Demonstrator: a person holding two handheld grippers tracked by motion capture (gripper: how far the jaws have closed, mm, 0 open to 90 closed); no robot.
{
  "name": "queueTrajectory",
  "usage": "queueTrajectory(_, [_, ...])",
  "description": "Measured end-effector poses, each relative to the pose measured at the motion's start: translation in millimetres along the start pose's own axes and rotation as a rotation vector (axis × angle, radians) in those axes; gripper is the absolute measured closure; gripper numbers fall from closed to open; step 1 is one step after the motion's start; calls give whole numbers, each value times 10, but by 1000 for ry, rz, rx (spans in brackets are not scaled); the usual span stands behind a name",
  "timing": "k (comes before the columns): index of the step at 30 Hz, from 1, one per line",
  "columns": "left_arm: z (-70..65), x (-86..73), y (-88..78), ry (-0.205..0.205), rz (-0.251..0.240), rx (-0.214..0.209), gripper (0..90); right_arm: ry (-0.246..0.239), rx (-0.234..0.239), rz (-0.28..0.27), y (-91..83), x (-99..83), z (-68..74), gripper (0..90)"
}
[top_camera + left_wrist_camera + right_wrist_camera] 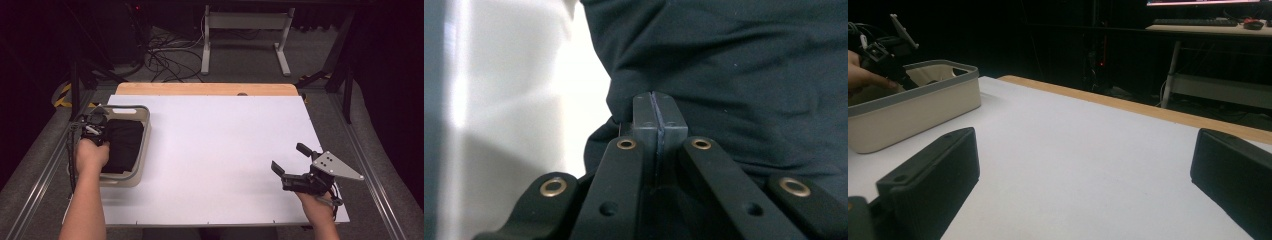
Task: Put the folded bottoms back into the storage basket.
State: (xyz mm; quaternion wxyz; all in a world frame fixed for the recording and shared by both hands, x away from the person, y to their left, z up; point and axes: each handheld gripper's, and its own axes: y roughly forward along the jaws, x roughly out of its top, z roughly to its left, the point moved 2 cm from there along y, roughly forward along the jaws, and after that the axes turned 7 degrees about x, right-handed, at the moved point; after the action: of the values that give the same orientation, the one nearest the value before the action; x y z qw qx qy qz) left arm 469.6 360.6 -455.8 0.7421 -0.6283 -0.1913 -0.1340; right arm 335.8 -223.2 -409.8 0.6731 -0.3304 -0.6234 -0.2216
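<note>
White tabletop (pixel 215 150): at its left edge, the left gripper (pixel 95 125), jaws pressed together on black cloth (pixel 122 145) in the beige basket (pixel 142 150), looks set to lift it out, while the right gripper (pixel 290 162) rests spread wide at near right.

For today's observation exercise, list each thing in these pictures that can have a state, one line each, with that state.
Left gripper: jaws shut, tips pressed against the cloth; whether a fold is pinched cannot be told.
Right gripper: jaws open, nothing between them, over the white table top.
Black folded cloth: lying inside the bin, bunched.
Beige plastic bin with grey rim: upright on the table, holding the cloth.
</note>
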Motion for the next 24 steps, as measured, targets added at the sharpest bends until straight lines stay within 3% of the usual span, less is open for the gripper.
queueTrajectory(3, [43, -8, -119, -19, -62, -21, 900, -1, 3, -2, 17, 3, 15, 1])
queueTrajectory(8, [109, -49, -320, -54, -156, -112, 900, -6, 12, 11, 62, -7, 55, 1])
queueTrajectory(13, [89, -112, -494, -49, -242, -182, 900, -10, 14, 7, 64, 1, 63, 1])
queueTrajectory(18, [20, -158, -610, -45, -295, -239, 900, -8, 13, 5, 56, 5, 61, 1])
queueTrajectory(24, [-52, -226, -636, -52, -344, -293, 900, -5, 15, 4, 53, 4, 56, 1])
